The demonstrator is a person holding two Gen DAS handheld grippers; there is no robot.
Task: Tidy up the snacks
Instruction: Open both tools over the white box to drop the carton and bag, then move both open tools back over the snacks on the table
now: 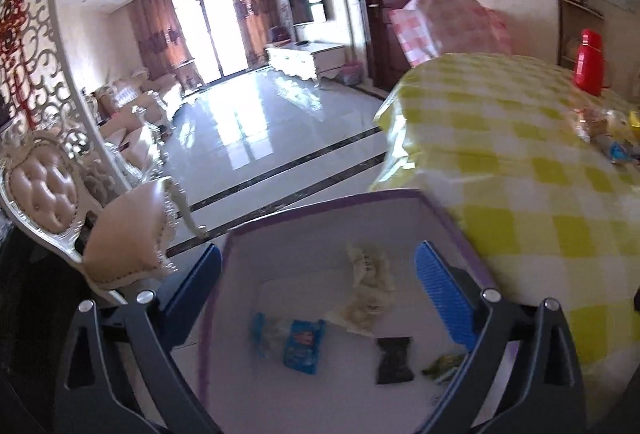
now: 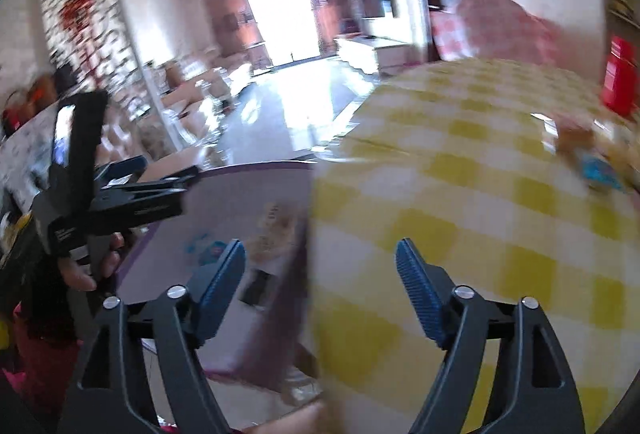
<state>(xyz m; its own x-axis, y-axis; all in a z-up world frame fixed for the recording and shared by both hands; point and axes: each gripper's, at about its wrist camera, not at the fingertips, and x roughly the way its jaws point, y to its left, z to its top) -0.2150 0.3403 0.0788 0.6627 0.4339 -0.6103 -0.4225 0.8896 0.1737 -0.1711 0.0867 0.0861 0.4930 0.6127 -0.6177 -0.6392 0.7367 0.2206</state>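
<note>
Left gripper (image 1: 320,274) above purple-rimmed white box (image 1: 320,202), jaws spread wide, nothing between pads. In box: blue snack packet (image 1: 303,345), black wrapped candy (image 1: 394,360), pale crumpled wrappers (image 1: 368,286), green-wrapped piece (image 1: 442,364). Box just beside table with yellow-checked cloth (image 1: 520,170). Right gripper (image 2: 320,266) over table edge, jaws spread, empty; view blurred. More snacks (image 1: 604,134) far on cloth, near red thermos (image 1: 589,62).
</note>
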